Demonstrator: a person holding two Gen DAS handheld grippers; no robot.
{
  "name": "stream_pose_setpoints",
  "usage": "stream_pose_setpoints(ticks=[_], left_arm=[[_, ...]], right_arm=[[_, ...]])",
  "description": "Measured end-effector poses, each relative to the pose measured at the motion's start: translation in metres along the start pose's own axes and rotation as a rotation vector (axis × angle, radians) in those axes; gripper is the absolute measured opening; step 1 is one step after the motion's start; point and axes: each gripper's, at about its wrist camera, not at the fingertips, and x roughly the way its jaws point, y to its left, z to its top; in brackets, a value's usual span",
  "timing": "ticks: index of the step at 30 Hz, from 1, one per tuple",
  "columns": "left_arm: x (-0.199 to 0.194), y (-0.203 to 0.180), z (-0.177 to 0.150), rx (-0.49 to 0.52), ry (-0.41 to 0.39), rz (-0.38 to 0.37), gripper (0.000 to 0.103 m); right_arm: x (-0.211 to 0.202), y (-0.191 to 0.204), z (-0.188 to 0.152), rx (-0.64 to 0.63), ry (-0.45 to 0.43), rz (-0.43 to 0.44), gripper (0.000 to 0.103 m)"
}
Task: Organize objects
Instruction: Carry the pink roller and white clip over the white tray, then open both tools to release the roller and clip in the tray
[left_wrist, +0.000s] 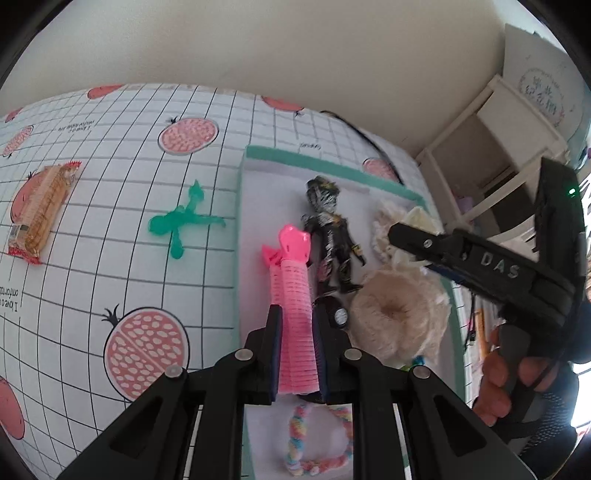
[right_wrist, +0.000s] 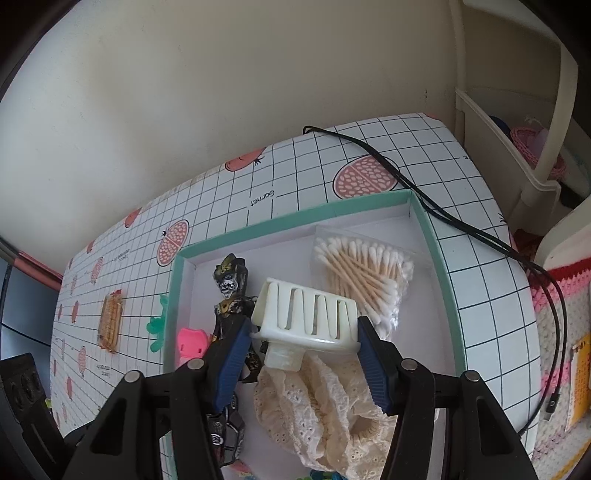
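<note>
Left gripper clamped on a pink ribbed toy above the teal-rimmed tray. Right gripper closed on a white slotted holder over the lace scrunchie. Only from the right wrist: bag of cotton swabs in the tray's far corner. Only from the left: pastel braided loop, green figure outside on the cloth.

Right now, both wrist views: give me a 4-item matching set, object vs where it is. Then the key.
Things:
1. pink ribbed toy
2. white slotted plastic piece
3. green jelly figure
4. cotton swabs bag

Places:
A. lying in the tray's far right corner
B. on the grid tablecloth, outside the tray
C. clamped in the right gripper, above the tray
D. clamped in the left gripper

Pairs: 1-D, 2-C, 3-B, 4-A
</note>
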Motion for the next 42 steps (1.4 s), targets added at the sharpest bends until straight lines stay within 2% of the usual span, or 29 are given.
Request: stream_pose_setpoints(ticks=[15,32,42], left_arm=[[0.006,0.007,0.003,-0.036,0.015,0.004,0.016],[-0.004,0.003,0.009,-0.012,0.011,-0.018,0.016],[-0.017,0.000,0.012,0.003,-0.010,-0.019,0.017]], right_arm=[[0.005,0.011,-0.001,-0.072,0.000,-0.077,0.061],[0.003,0.013,0.001,-0.082,0.032,-0.091,0.063],[-0.014,0.017,0.004,-0.083,0.010,-0.097,0.064]])
